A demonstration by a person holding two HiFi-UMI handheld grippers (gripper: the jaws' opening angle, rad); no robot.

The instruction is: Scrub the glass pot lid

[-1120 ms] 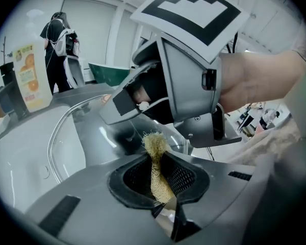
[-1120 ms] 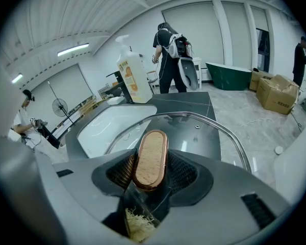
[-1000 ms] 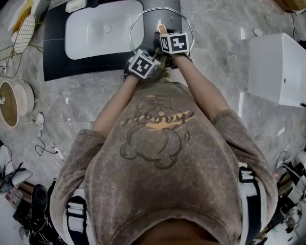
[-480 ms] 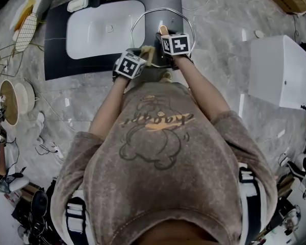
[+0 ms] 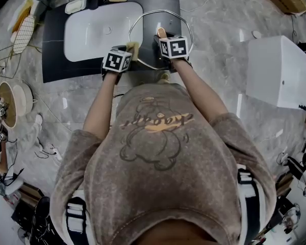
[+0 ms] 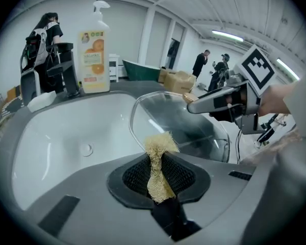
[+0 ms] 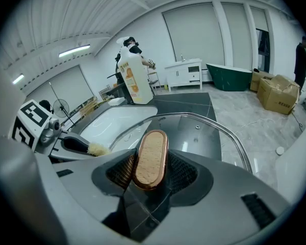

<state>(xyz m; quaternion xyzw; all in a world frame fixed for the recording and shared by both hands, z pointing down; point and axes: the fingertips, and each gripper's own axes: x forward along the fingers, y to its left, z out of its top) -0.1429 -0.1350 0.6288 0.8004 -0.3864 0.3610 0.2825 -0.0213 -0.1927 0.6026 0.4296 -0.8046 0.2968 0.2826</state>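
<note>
The glass pot lid (image 5: pixel 162 18) is sitting tilted over the dark counter (image 5: pixel 56 45) beside the sink (image 5: pixel 102 29), your right gripper (image 5: pixel 162 33) clamping its wooden knob (image 7: pixel 151 157). Your left gripper (image 6: pixel 160 180), pinching the scrub pad (image 6: pixel 159 144), is hovering just off the lid's left rim, the glass lying to its right.

Person's in a washed-out grey-brown short-sleeve tee (image 5: pixel 163 162) with a cartoon bear print (image 5: pixel 154 139) and orange lettering (image 5: pixel 160 121), black-and-white straps (image 5: pixel 247 188) at the sides, and the left gripper (image 6: pixel 160 173) and right gripper (image 7: pixel 150 168) are both grey with black mesh pads (image 6: pixel 135 175) and a black-and-white marker cube (image 5: pixel 116 60) behind the jaws.
</note>
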